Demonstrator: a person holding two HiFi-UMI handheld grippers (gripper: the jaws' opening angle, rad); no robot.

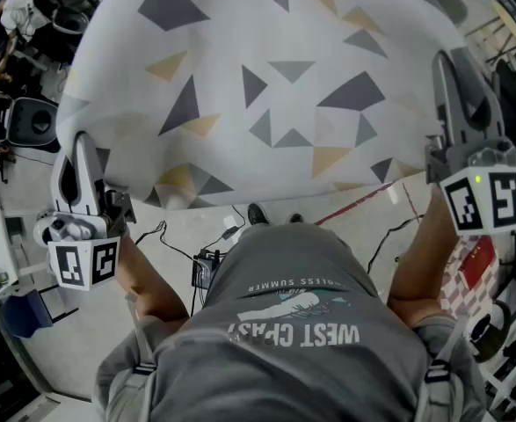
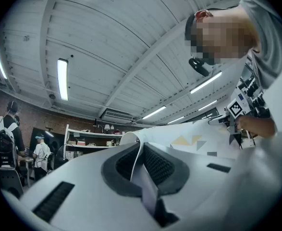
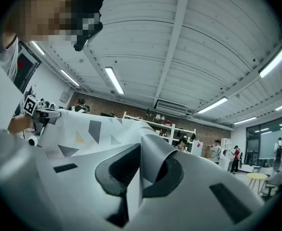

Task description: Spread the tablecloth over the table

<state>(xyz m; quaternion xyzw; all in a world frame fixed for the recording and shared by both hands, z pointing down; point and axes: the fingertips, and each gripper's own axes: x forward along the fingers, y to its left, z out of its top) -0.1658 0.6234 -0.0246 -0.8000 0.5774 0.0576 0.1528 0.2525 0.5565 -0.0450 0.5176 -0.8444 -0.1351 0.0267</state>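
Your left claw (image 1: 80, 148) and right claw (image 1: 446, 69) each clench the near edge of the tablecloth (image 1: 275, 77), billowing ahead of them; it seems light and limp, best gripped at its corners.

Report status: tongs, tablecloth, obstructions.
Left tongs shut on tablecloth edge. Right tongs shut on it too. Cloth billowed up, not yet flat. No obstruction visible.

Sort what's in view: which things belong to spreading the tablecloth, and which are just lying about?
Job: tablecloth; left gripper and right gripper, each shut on its near edge.
Lying about: floor cables; small black box; shelves at the back.
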